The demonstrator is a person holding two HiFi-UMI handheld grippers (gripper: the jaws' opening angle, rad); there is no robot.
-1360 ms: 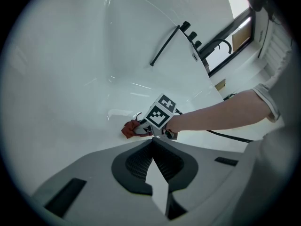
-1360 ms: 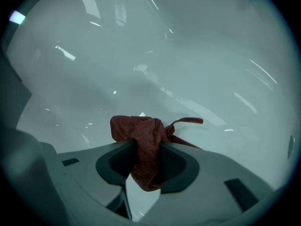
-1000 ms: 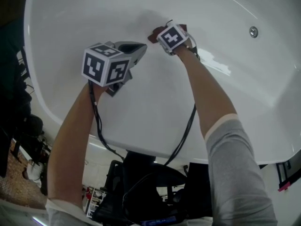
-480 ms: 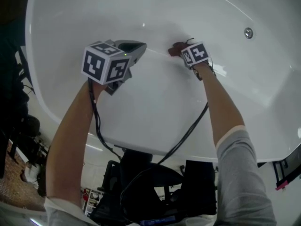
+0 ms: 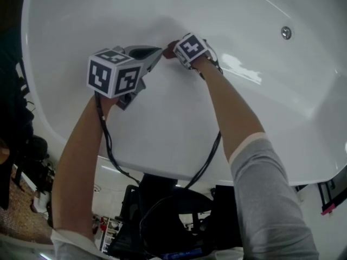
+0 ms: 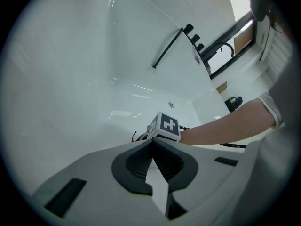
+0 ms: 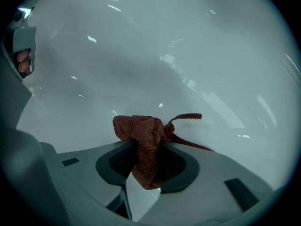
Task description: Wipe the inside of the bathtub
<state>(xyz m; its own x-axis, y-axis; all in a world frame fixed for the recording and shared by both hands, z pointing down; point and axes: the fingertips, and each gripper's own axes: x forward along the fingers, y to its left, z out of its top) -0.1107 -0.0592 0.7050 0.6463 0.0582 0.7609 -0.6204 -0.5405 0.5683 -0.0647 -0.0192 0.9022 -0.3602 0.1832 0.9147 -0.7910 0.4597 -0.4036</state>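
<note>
The right gripper (image 7: 149,147) pinches a red-brown cloth (image 7: 141,132) against the white bathtub (image 5: 255,10) wall, with the left gripper (image 6: 153,145) beside it, jaws pressed together, empty.

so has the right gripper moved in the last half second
Yes. The right gripper has slid left, away from the round metal fitting in the bathtub.

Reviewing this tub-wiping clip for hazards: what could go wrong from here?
The red cloth is a small bunched wad in the right gripper, so its hard fingers might scrape the bathtub wall. The left gripper, shut and empty, sits close beside the right one; a sideways stroke could knock them together.
</note>
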